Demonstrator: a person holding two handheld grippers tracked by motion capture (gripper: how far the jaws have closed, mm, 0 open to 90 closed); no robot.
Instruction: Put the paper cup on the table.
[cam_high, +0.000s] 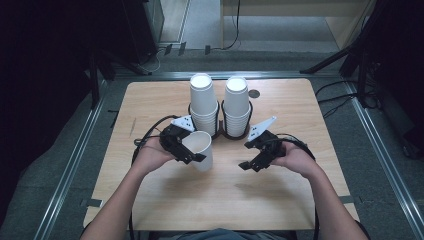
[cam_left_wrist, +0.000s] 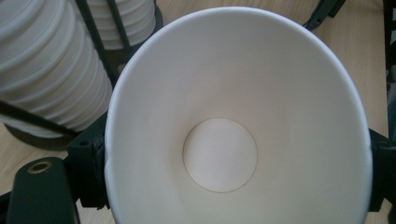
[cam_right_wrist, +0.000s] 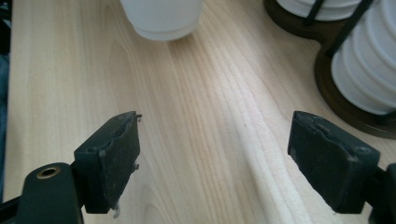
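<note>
A white paper cup (cam_left_wrist: 233, 130) is filling the left gripper view, mouth toward the lens and round base visible inside, its rim pinched between the jaws of the left tool (cam_high: 185, 147), which is gripping it on both sides. From the high view the same cup (cam_high: 200, 149) is tilting above the table (cam_high: 150, 100), just in front of the black cup holder (cam_high: 220, 131) and toward the person's left. That holder is carrying two stacks of upturned white cups (cam_high: 220, 102) side by side; the gripper views are showing them as ribbed rims behind black rods. The right tool (cam_high: 256, 161) is hanging open and empty in front of the holder, toward the person's right, well apart from the held cup. Its own view is showing bare wood grain between the spread pads (cam_right_wrist: 114, 156), the cup's bottom (cam_right_wrist: 161, 18) beyond, and the holder's dark base (cam_right_wrist: 348, 109) alongside.
</note>
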